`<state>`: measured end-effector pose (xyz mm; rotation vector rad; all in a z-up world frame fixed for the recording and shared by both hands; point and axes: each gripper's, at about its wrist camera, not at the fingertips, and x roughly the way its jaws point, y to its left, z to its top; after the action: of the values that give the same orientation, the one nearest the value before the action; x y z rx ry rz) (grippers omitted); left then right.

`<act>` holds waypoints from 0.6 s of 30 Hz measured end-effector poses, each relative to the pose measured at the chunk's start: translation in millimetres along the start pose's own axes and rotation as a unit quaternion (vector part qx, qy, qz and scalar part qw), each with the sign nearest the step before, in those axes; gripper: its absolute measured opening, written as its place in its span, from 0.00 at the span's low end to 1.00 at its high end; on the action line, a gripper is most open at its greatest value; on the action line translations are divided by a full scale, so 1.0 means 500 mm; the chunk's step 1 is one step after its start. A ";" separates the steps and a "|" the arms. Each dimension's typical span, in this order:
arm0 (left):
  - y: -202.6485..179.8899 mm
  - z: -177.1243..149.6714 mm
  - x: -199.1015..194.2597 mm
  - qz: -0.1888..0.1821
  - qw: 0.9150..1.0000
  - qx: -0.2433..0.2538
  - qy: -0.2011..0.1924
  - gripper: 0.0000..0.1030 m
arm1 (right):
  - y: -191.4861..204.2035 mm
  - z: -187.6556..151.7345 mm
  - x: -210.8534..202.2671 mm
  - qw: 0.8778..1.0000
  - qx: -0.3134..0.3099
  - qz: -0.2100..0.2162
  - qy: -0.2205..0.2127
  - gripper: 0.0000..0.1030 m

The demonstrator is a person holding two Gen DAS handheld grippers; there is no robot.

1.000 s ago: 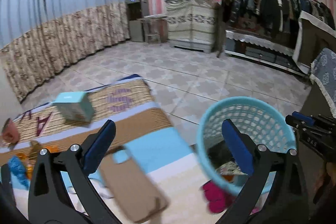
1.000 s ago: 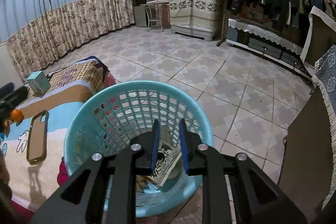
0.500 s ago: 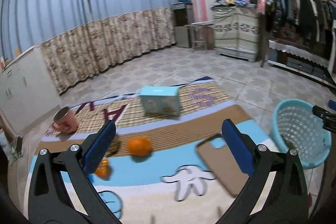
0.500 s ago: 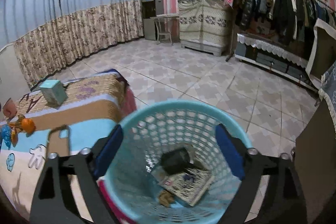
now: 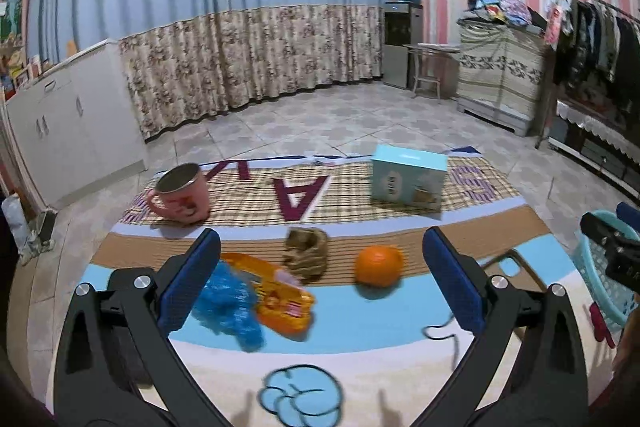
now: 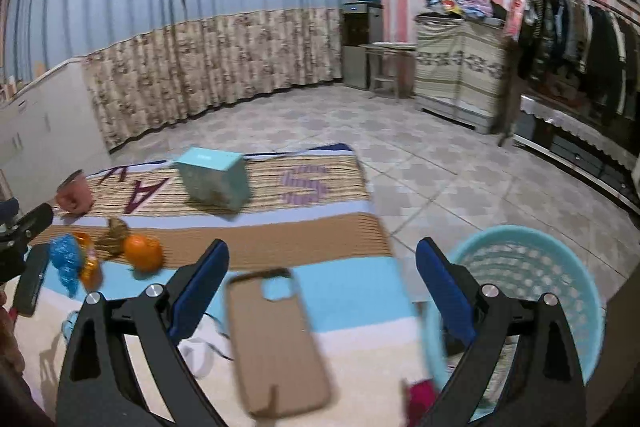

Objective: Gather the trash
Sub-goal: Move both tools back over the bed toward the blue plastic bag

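Observation:
On the patterned mat lie a crumpled blue plastic bag [image 5: 228,301], an orange wrapper [image 5: 280,301] and a crumpled brown paper [image 5: 306,255], close together. My left gripper [image 5: 322,251] hangs open above and just short of them, with nothing between its fingers. In the right wrist view the same blue bag [image 6: 66,261], orange wrapper [image 6: 88,267] and brown paper [image 6: 114,231] sit far left. My right gripper [image 6: 322,253] is open and empty above a tan phone case [image 6: 276,343]. The teal basket [image 6: 532,283] stands on the floor beside its right finger.
An orange fruit [image 5: 378,265], a pink mug [image 5: 182,195] and a teal box [image 5: 408,175] also rest on the mat [image 5: 440,351]. The basket [image 5: 596,267] and part of the right gripper show at the right edge. Tiled floor, curtains, cupboards and a clothes rack surround the mat.
The right gripper, nearly shut over the basket a second ago, opened wide. Both grippers have swung left, away from the basket and over the mat; the mug and trash came into the left view.

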<state>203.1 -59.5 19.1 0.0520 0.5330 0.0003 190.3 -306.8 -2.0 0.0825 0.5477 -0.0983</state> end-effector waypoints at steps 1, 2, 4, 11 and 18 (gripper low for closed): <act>0.013 -0.002 0.002 0.002 1.000 -0.004 0.001 0.95 | 0.021 0.006 0.005 1.000 -0.003 0.007 0.000 0.90; 0.027 -0.003 0.006 0.005 1.000 -0.008 0.002 0.95 | 0.035 0.009 0.008 1.000 -0.005 0.011 -0.001 0.90; 0.058 -0.003 0.015 0.014 1.000 -0.019 0.006 0.95 | 0.061 0.019 0.014 1.000 -0.008 0.020 -0.003 0.90; 0.151 -0.008 0.046 0.039 0.998 -0.050 0.018 0.95 | 0.148 0.046 0.042 0.999 -0.010 0.035 -0.012 0.90; 0.234 -0.033 0.096 0.072 0.994 -0.071 0.041 0.95 | 0.183 0.007 0.098 0.999 -0.035 0.019 0.008 0.90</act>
<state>237.5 59.0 -13.8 -0.0488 0.6100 0.1819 244.1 -219.8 -19.8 0.0258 0.5645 -0.0426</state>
